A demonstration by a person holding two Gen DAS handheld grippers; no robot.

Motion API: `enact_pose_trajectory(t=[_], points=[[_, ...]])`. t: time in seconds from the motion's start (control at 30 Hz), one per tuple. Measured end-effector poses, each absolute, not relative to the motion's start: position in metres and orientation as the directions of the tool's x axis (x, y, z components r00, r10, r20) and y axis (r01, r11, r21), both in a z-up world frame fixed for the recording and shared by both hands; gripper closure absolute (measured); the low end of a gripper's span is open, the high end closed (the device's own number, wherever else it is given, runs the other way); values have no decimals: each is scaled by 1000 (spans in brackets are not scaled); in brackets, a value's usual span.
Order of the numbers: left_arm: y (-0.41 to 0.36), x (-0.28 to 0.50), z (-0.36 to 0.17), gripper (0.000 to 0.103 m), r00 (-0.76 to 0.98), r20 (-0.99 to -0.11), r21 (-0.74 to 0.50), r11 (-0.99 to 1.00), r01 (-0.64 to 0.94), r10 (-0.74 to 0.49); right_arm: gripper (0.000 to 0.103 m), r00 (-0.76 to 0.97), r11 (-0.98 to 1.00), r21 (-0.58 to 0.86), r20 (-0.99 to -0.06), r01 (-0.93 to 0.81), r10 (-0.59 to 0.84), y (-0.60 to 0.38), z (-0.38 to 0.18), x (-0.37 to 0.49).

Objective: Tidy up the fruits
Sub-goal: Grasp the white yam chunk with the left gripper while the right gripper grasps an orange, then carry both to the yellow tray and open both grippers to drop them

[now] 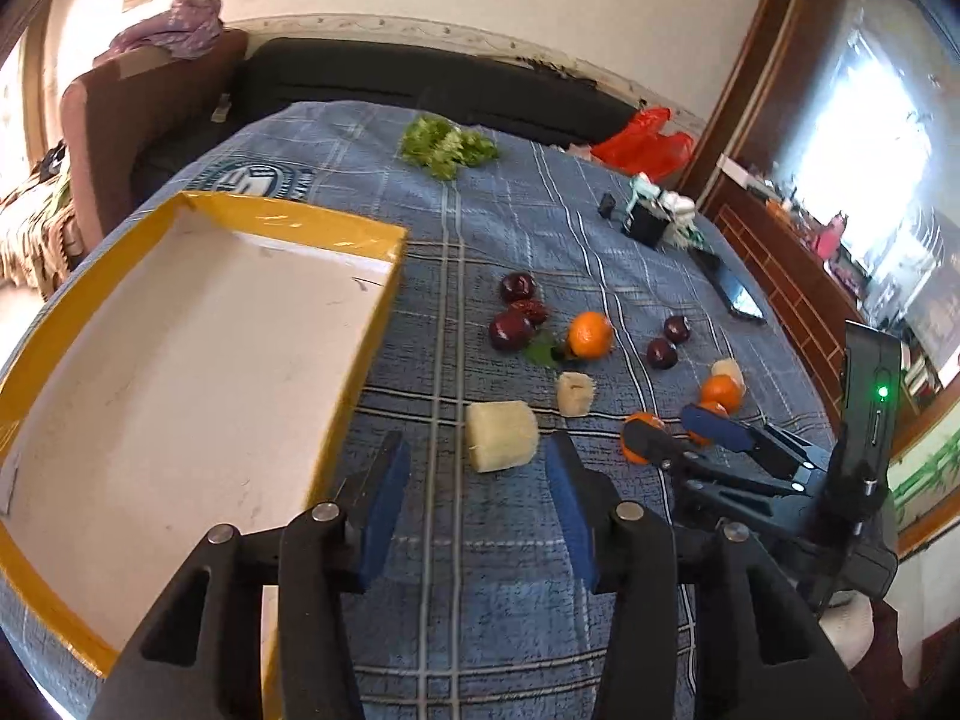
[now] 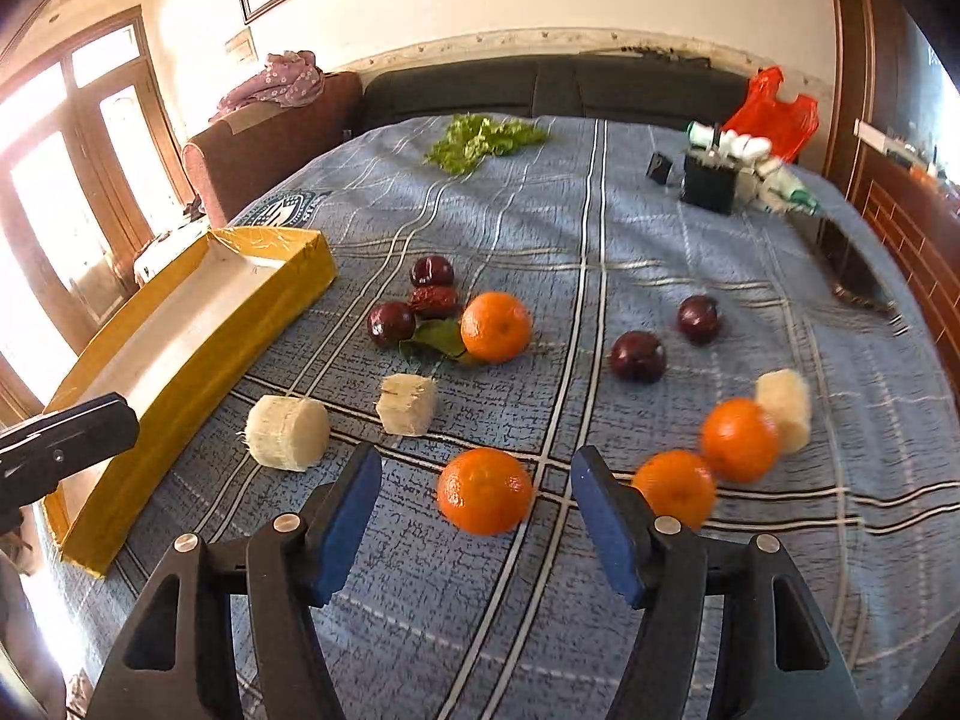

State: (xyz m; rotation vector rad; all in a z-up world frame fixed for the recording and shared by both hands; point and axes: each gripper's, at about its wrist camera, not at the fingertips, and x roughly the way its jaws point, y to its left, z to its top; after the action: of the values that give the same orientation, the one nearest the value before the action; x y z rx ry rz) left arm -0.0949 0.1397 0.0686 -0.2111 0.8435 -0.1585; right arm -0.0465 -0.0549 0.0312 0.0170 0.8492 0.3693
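Nearest orange (image 2: 485, 498) lay on blue plaid cloth (image 2: 600, 240), just ahead of right tongs (image 2: 477, 474), between spread blades, untouched. Pale cut chunk (image 1: 501, 435) lay just ahead of left tongs (image 1: 478, 456), also released. Yellow-rimmed box (image 1: 336, 228) left of left tongs.

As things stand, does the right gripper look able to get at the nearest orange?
Probably yes. The right gripper is open, with the nearest orange lying on the blue cloth just ahead between its fingers. Nothing blocks it; the next orange sits outside the right finger.
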Motion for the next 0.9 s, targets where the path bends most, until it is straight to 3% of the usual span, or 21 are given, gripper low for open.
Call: enact_pose_trajectory(t=[0.1,0.17,0.23,0.53,0.63,0.9], points=[[128,-80,59,57,622,-747,-243,967,73,-235,41,590,931,186,-731,-312,344,-57,24,-44],[119,-71,53,57,605,-761,-228,970,88,-234,57,570,927,212,-739,-310,360,-59,18,-40],[112,-62,45,57,594,-773,-202,974,99,-220,63,557,921,237,-740,-308,377,-63,17,-38],[100,-36,16,57,547,-813,-182,979,92,-202,63,558,919,246,-736,-307,383,-68,17,-38],[104,-34,13,71,556,-813,-166,984,61,-172,63,556,919,246,-737,-309,385,-67,17,-38],[107,-44,21,72,570,-798,-205,978,46,-194,63,558,919,242,-737,-311,382,-67,17,-38]])
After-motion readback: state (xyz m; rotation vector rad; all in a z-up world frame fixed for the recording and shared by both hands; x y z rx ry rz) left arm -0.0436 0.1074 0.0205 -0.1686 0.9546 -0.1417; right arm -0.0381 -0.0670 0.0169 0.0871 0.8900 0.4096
